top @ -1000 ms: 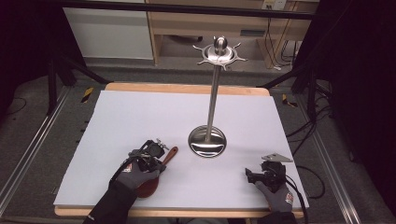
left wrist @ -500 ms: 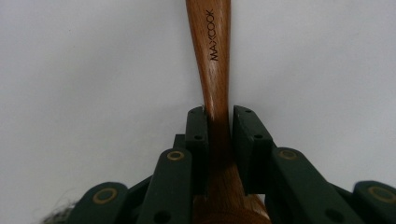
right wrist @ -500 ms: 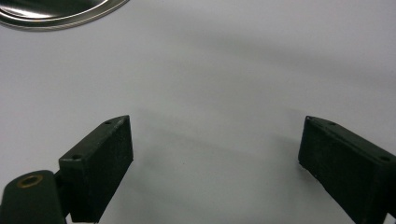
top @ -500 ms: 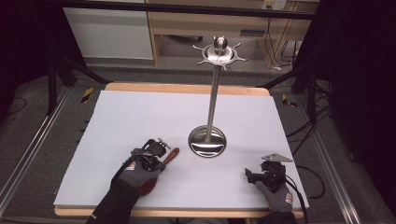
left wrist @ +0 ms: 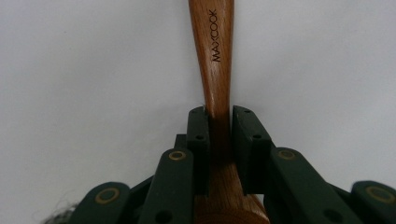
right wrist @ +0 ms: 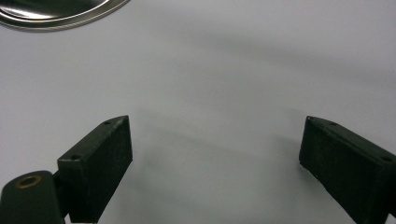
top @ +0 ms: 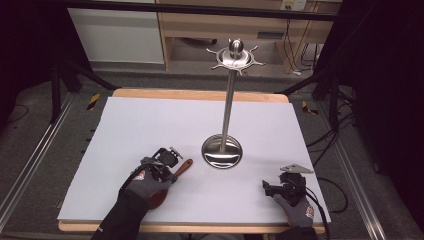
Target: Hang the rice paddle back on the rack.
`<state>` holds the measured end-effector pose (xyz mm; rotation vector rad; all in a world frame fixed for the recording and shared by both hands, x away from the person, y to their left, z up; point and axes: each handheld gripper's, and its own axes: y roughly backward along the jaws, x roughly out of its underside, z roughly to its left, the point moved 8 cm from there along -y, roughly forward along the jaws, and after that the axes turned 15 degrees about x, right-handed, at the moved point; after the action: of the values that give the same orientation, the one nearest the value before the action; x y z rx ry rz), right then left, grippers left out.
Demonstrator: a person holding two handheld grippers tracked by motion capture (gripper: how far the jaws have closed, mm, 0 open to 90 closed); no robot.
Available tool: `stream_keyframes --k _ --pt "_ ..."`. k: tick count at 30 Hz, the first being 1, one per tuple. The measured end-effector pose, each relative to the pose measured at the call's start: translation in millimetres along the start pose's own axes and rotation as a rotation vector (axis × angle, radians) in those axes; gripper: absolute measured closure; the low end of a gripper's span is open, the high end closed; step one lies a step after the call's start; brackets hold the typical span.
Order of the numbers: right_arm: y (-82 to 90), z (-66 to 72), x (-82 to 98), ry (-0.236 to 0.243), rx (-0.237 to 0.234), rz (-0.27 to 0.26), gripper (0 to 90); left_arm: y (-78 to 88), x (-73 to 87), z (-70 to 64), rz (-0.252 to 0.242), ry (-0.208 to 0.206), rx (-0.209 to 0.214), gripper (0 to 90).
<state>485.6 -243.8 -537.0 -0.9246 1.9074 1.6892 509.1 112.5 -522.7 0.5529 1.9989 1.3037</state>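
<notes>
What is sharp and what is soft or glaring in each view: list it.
High view: even light, mildly soft; bright glare on the metal stand base. Left gripper view: the wooden spoon handle lettering reads sharp, while the left tool links at the bottom blur. Right gripper view: the right tool casts soft shadows on the white sheet.

My left gripper has its two black jaws clamped on the slim neck of a reddish-brown wooden spoon, whose handle bears the burnt-in word MAXCOOK. The spoon lies flat on the white table sheet, handle tip pointing toward the round base of the tall polished steel utensil stand, just beside it.
</notes>
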Motion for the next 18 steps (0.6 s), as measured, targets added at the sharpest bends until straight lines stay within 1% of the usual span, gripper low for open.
stream_keyframes --k 7,11,12,13,16,18 --pt "-0.2 -0.4 0.3 0.005 0.004 0.002 9.8 0.5 0.2 0.3 0.004 -0.005 -0.001 77.0" --pt "-0.3 -0.1 0.3 0.003 0.004 0.003 9.8 1.2 0.6 -0.1 0.006 -0.006 -0.008 77.0" --pt "-0.3 -0.6 0.2 0.009 0.005 0.001 9.8 1.5 0.5 -0.1 0.003 -0.007 -0.009 77.0" --pt "-0.3 -0.4 0.3 0.005 0.004 0.003 9.8 2.4 0.5 0.6 0.0 -0.008 -0.011 77.0" --pt "-0.3 -0.6 0.1 0.002 0.005 0.001 9.8 2.9 1.2 1.2 -0.011 0.001 -0.004 77.0" --pt "-0.3 -0.6 0.2 0.002 0.005 0.002 9.8 3.9 1.5 1.5 -0.015 -0.006 -0.004 77.0"
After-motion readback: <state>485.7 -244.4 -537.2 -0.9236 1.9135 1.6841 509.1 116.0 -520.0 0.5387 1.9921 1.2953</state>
